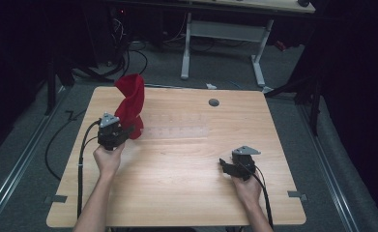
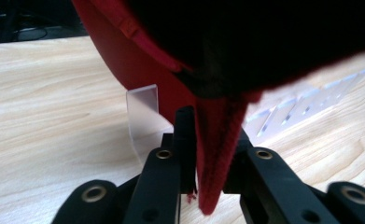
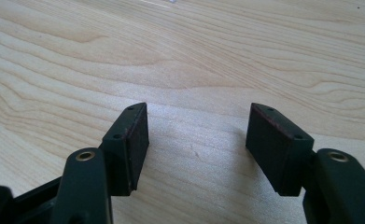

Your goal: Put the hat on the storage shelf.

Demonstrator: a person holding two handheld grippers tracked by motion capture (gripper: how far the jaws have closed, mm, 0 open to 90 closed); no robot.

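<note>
Left gripper view looks along the left tool (image 2: 208,154), whose two black jaws stand close together with a fold of the red cloth (image 2: 217,154) pinched between them; the pads press on it from both sides. One cloth is here (a single red piece), and it rises out of the jaws and spreads overhead, dark where it comes near the lens. Just behind the cloth stands one clear plastic rack (image 2: 145,116), a slotted strip that runs off along the wooden surface (image 2: 49,102).

In the high view the left tool (image 1: 128,131) sits at the near end of the red cloth (image 1: 131,104), which stands up from it in a twisted column. The left hand (image 1: 108,157) holds the tool from behind, forearm coming straight up from the near edge, tool pointing toward the clear rack (image 1: 177,126), which lies flat just beyond the cloth.

Well to the other side of the rack from the cloth, the right tool (image 1: 224,164) rests low over the surface (image 1: 177,183), held by the right hand (image 1: 247,186), pointing toward the left hand. In the right gripper view the right tool (image 3: 196,140) has its two jaws spread wide with bare wood between them. There are two tools and two hands in all.
</note>
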